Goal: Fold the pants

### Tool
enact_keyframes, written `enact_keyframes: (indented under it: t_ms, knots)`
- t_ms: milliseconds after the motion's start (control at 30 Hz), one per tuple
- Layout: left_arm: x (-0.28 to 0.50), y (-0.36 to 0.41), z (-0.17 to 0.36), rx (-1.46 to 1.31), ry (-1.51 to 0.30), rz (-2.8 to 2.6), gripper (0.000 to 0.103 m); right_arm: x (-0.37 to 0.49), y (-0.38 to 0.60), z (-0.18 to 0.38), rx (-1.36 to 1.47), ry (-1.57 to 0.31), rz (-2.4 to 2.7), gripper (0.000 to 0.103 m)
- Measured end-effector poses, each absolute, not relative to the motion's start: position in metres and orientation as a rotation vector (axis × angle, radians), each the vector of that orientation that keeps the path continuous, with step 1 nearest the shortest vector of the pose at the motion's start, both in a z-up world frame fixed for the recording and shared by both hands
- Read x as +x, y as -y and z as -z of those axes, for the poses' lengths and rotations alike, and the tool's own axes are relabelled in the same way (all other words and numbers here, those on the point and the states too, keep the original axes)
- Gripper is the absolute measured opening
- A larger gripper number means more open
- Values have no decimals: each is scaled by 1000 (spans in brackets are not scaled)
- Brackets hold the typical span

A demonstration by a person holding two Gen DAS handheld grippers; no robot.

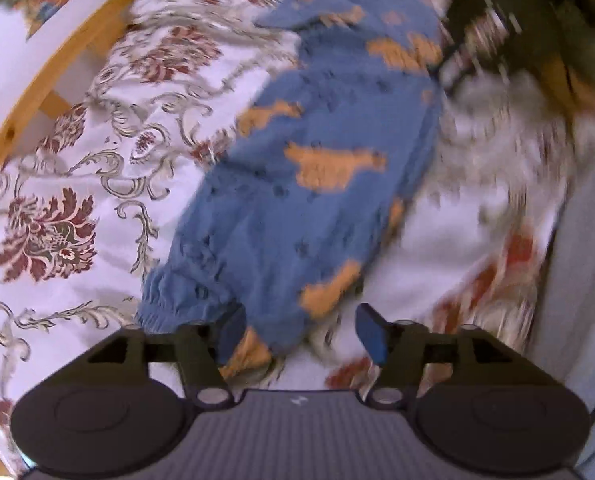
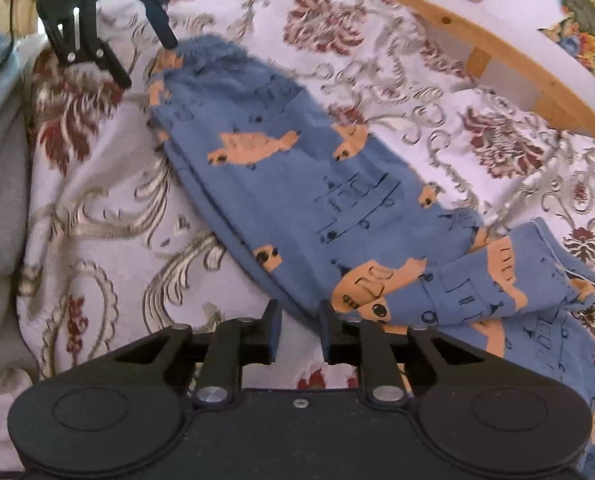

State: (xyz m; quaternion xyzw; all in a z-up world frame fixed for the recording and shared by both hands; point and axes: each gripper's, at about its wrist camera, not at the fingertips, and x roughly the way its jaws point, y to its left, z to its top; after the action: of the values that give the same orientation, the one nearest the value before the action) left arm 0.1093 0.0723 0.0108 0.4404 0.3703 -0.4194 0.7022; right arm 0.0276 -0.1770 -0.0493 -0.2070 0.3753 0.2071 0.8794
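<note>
Right wrist view: both grippers' fingers spread apart over blue pants (image 2: 297, 184) on bedspread (image 2: 97, 208), seemingly ungripped.

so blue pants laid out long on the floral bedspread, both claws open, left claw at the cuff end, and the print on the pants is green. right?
Only the colour is wrong. The blue pants carry an orange print, clear in the right wrist view. The rest holds: they lie on the floral bedspread, left claw open at the cuff end, right claw open.
</note>
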Motion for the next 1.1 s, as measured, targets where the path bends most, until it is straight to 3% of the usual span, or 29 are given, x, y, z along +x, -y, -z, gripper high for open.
enact_keyframes:
  t_ms: [33,100,133,233,467,667,933,1100]
  knots:
    - [113,-66,-15,923,-830,935,79,27,179,45,-400,-767,-417,37]
    - [118,-51,-21,774,-826,926,92,27,189,36,-305,-735,-384,62]
    - [120,-42,-21,696,-825,922,98,28,193,32,-275,-724,-368,65]
    - [122,-12,-12,555,-853,934,99,30,210,24,-222,-678,-276,69]
    - [100,37,45,662,-986,971,100,47,259,37,-54,-776,-17,90]
    - [86,46,48,769,-984,959,103,54,272,50,-3,-875,38,99]
    - [82,69,1,495,-871,941,103,45,325,19,222,-793,110,102]
    - [79,108,14,370,-794,901,103,60,369,11,334,-817,139,102]
